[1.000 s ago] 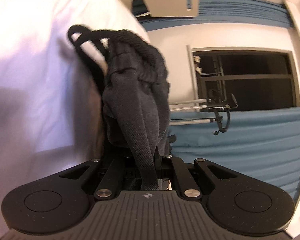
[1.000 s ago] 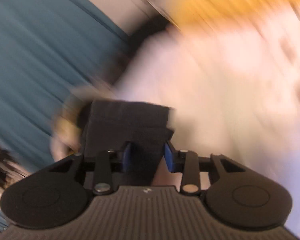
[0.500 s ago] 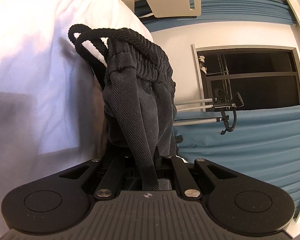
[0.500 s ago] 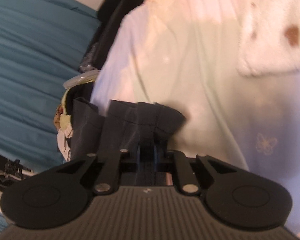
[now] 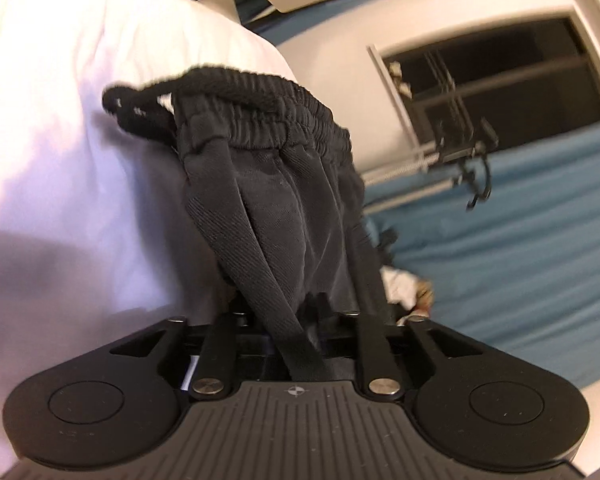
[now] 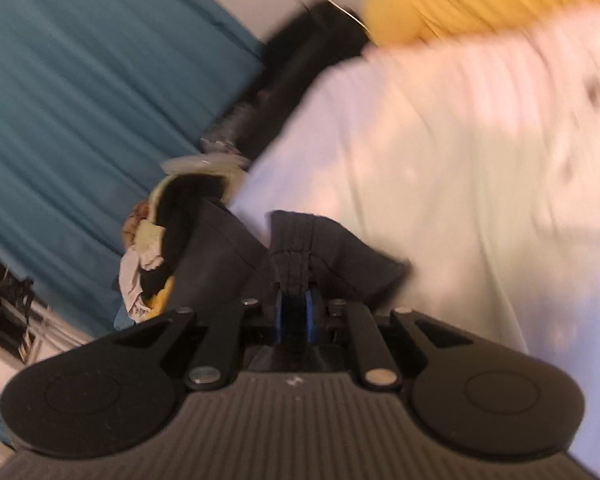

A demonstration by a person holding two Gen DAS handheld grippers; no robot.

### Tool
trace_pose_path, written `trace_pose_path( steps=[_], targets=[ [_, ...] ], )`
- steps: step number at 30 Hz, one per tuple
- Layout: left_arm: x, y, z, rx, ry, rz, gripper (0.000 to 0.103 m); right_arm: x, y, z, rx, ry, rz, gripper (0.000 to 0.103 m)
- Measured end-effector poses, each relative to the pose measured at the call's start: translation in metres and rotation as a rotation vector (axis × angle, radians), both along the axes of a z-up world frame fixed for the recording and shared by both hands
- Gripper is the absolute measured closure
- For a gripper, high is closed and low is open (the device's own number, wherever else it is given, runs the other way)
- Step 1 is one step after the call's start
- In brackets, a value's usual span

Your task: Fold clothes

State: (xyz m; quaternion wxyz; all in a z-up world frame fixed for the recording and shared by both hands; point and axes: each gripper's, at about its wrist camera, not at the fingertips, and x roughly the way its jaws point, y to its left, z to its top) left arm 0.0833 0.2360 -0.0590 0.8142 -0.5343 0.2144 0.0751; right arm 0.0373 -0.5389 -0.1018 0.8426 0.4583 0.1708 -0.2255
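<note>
Right wrist view: dark ribbed-waistband drawstring shorts [image 6: 300, 256] bunched against white bedding [image 6: 440, 184]; right gripper [image 6: 294, 316] jaws narrow, clamping hem. Left gripper [image 5: 296, 320] jaws opening, fabric between. Regrasp step; next: re-pinch waistband, spread flat

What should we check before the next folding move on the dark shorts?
1. Right gripper pinching the shorts' hem: ok.
2. Left gripper grip on the shorts: not ok, its jaws are opening with cloth between them.
3. Waistband bunched, not flat: not ok.
4. Drawstring dangling loose: not ok.
5. White bedding beside the shorts is free for laying down: cannot tell.
</note>
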Motion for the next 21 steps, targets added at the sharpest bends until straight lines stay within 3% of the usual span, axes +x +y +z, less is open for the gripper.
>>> trace_pose_path(
  steps=[1, 5, 10, 12, 15, 19, 21],
  targets=[
    [-0.007, 0.002, 0.004, 0.025, 0.000, 0.002, 0.047, -0.001, -0.002, -0.001, 0.007, -0.002, -0.004, 0.091],
    [-0.037, 0.017, 0.023, 0.220, -0.045, -0.062, 0.040, -0.001, -0.005, 0.000, -0.010, -0.027, -0.001, 0.090],
    [-0.042, 0.023, 0.041, 0.877, 0.049, -0.255, 0.040, -0.008, -0.005, -0.002, 0.011, -0.043, 0.005, 0.090],
    [-0.032, 0.024, 0.039, 1.052, 0.080, -0.339, 0.040, -0.008, -0.004, 0.001, 0.017, -0.042, 0.000, 0.090],
    [-0.007, 0.029, 0.031, 1.247, 0.100, -0.467, 0.040, -0.007, -0.004, 0.002, 0.020, -0.040, -0.008, 0.090],
    [0.035, 0.034, 0.014, 1.380, 0.120, -0.543, 0.040, -0.007, -0.001, 0.003, 0.027, -0.040, -0.023, 0.090],
    [0.048, 0.022, -0.001, 1.537, 0.125, -0.598, 0.040, -0.007, 0.000, 0.003, 0.029, -0.039, -0.030, 0.090]
  ],
)
